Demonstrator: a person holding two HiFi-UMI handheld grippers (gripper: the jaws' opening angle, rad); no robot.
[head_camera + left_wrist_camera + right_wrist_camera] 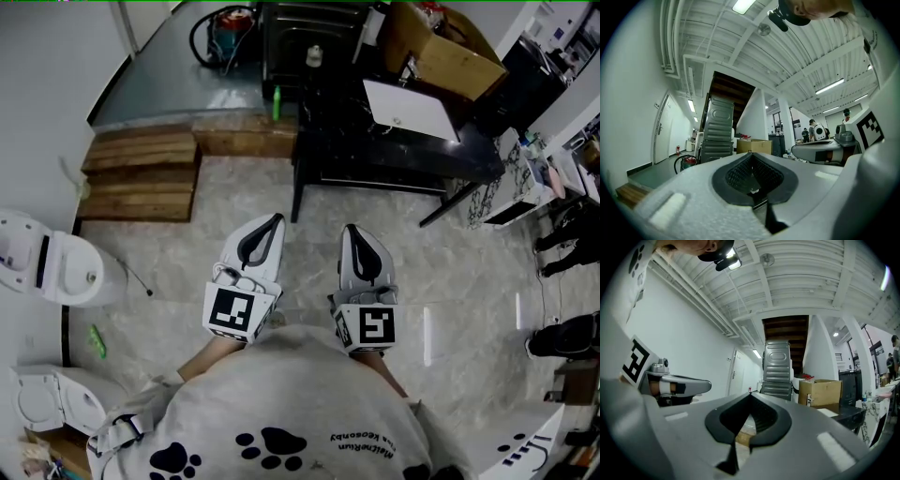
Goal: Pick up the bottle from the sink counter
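Above the mottled stone floor (pixel 187 309), the left gripper (pixel 274 221) and right gripper (pixel 350 231) both hold their rounded grey fingers pressed together on nothing. An open brown cardboard box (pixel 441 56) stands at the far end of the black table (pixel 375 155), its contents unclear. I cannot make out the bottle.

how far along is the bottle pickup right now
Nothing looks done yet. In hand: nothing; the left hand-held gripper and right hand-held gripper are both shut and empty, level above the floor near a black table. I can't make out a bottle or sink counter. Left: find it, grasp, lift.
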